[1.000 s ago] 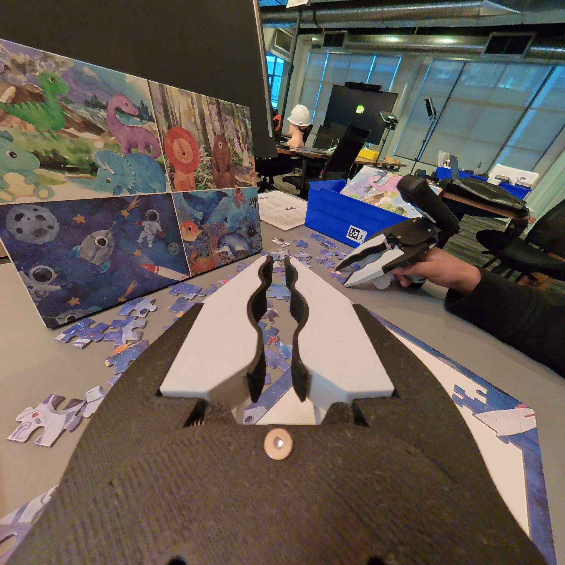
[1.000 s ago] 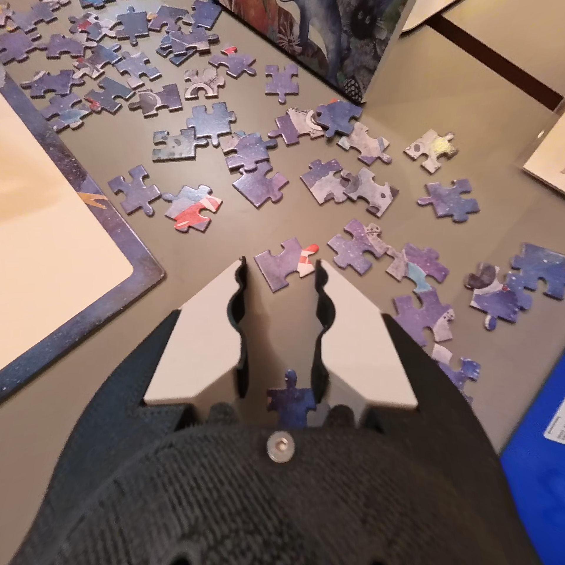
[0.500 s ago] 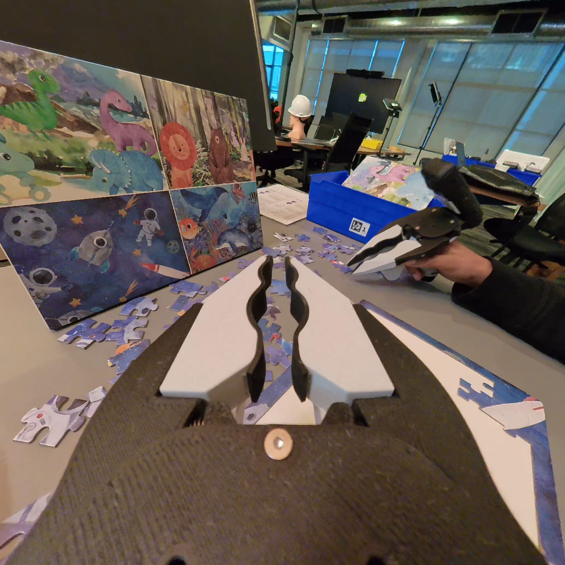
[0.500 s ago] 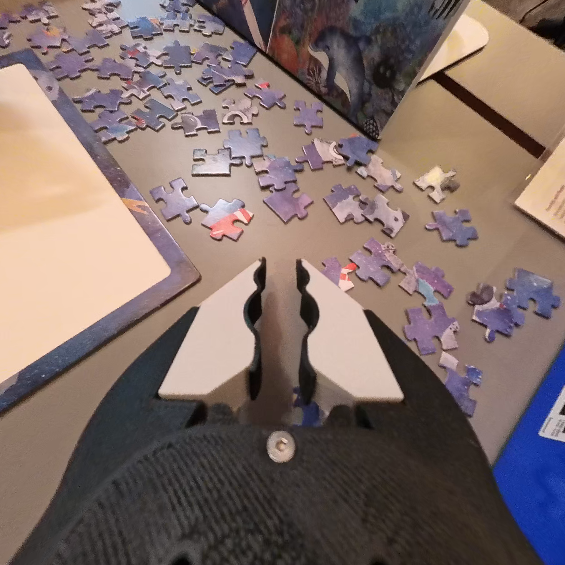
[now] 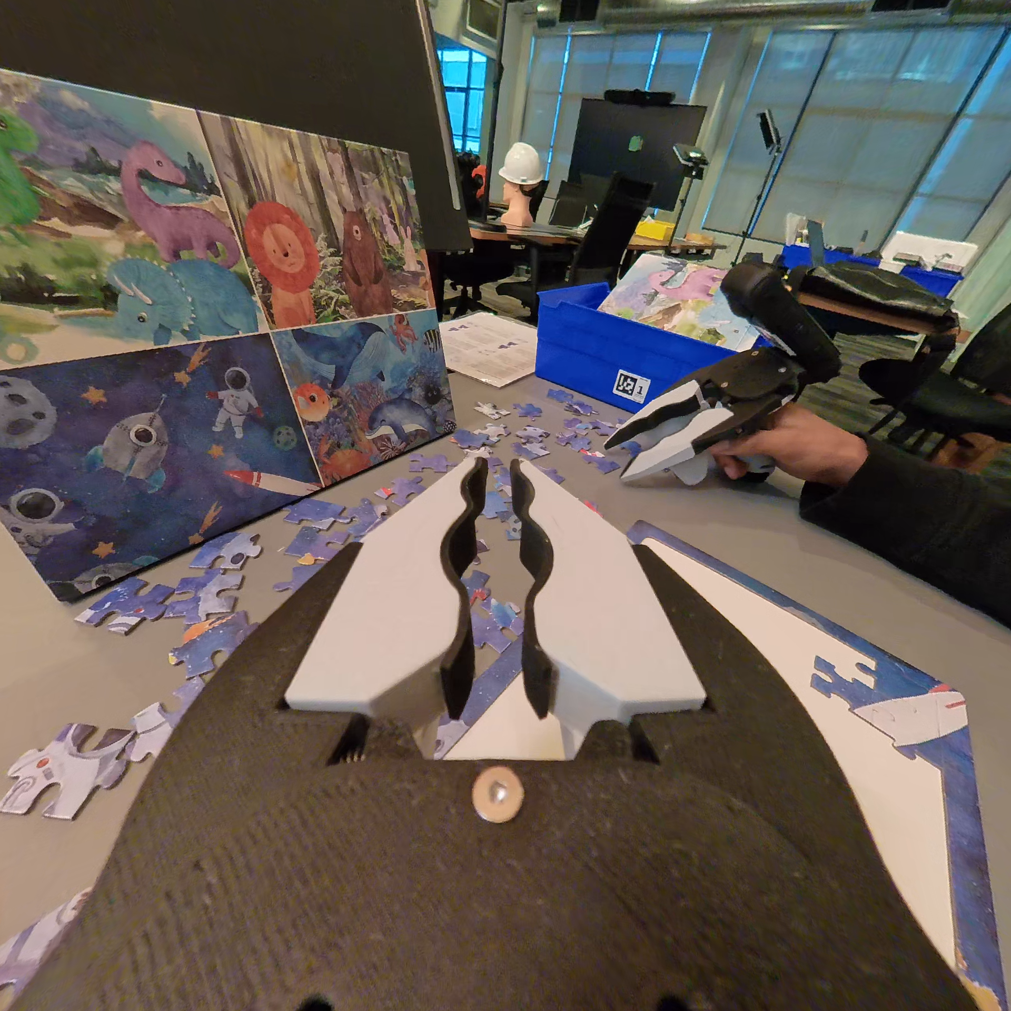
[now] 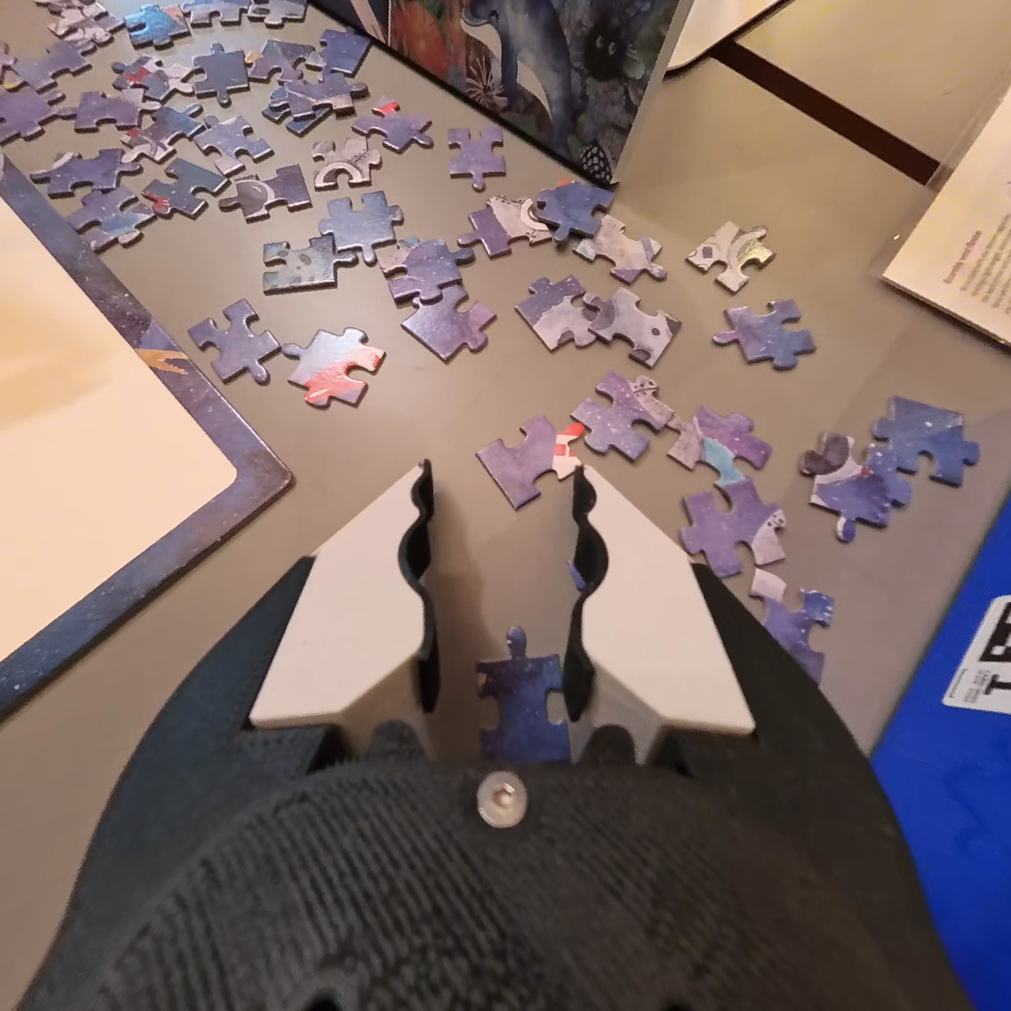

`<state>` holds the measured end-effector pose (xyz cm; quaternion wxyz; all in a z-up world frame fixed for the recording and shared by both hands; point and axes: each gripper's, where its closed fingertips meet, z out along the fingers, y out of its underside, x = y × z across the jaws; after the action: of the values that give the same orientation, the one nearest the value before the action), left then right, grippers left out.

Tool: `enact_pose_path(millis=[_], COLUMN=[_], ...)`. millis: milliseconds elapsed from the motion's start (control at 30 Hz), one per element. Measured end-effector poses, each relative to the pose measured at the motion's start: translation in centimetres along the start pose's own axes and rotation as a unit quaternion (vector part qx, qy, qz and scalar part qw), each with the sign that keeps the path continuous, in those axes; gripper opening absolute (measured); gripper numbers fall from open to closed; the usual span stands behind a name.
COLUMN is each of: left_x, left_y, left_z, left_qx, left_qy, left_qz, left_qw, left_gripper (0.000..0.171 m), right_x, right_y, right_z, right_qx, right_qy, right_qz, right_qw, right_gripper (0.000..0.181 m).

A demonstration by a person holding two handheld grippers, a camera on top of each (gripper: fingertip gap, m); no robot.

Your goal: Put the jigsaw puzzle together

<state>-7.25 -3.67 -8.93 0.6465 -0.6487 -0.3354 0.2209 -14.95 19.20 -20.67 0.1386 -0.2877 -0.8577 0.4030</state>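
Observation:
Several loose blue and purple puzzle pieces [image 6: 443,323] lie scattered on the grey table. The puzzle board [image 6: 240,448], white inside a dark blue frame, lies at the left; in the left wrist view [image 5: 952,766] it bears a joined rocket part [image 5: 902,716]. My right gripper [image 6: 502,468] is open and empty, low over the table. A purple piece with a red and white mark [image 6: 528,459] lies just beyond its tips, near the right finger. A dark blue piece [image 6: 522,711] lies under it between the finger bases. My left gripper [image 5: 499,470] is nearly closed and empty above the board's corner. The right gripper also shows there [image 5: 615,462].
The upright picture box [image 5: 164,437] with four scenes stands behind the pieces; its corner shows in the right wrist view [image 6: 519,65]. A blue bin [image 5: 580,350] stands at the far right, close by the right gripper [image 6: 957,793]. A paper sheet [image 5: 487,350] lies beside it.
My right gripper narrowed its jaws half a second ago and has opened wide again, coming lower beside the red-marked piece. The left gripper has barely moved.

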Motion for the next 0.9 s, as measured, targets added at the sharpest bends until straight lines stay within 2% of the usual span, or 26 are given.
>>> enact_pose_path(millis=[100, 267, 333, 433, 533, 600, 667, 767, 900], left_x=[0.1, 0.3, 0.3, 0.3, 0.3, 0.3, 0.4, 0.5, 0.5], left_y=[0.1, 0.3, 0.3, 0.3, 0.3, 0.3, 0.4, 0.4, 0.4], left_z=[0.1, 0.2, 0.2, 0.2, 0.2, 0.2, 0.3, 0.3, 0.3], left_qx=[-0.001, -0.006, -0.007, -0.007, -0.007, -0.008, -0.009, -0.010, -0.011], left_qy=[0.003, 0.004, 0.004, 0.005, 0.006, 0.007, 0.008, 0.010, 0.011], left_qz=[-0.003, -0.001, 0.000, -0.002, -0.003, -0.003, -0.003, -0.003, -0.003], left_qw=[1.000, 1.000, 1.000, 1.000, 1.000, 1.000, 1.000, 1.000, 1.000], left_gripper=[0.007, 0.007, 0.007, 0.007, 0.007, 0.007, 0.007, 0.007, 0.007], right_x=[0.0, 0.0, -0.1, -0.4, -1.2, -1.5, -1.5, -0.4, 0.0], right_y=[0.2, -0.4, -0.4, -0.4, -0.4, -0.4, -0.4, -0.6, -0.2], right_z=[0.5, 1.3, 1.2, 1.2, 1.1, 1.1, 1.1, 1.1, 1.2], right_qx=[-0.015, -0.017, -0.015, -0.013, -0.012, -0.012, -0.011, -0.006, -0.016], right_qy=[0.008, -0.010, -0.013, -0.007, -0.018, -0.019, -0.018, 0.003, -0.013], right_qz=[-0.017, -0.008, -0.014, -0.029, -0.039, -0.044, -0.043, -0.031, 0.002], right_qw=[1.000, 1.000, 1.000, 0.999, 0.999, 0.999, 0.999, 1.000, 1.000], right_gripper=[0.053, 0.048, 0.034, 0.031, 0.015, 0.011, 0.019, 0.048, 0.052])
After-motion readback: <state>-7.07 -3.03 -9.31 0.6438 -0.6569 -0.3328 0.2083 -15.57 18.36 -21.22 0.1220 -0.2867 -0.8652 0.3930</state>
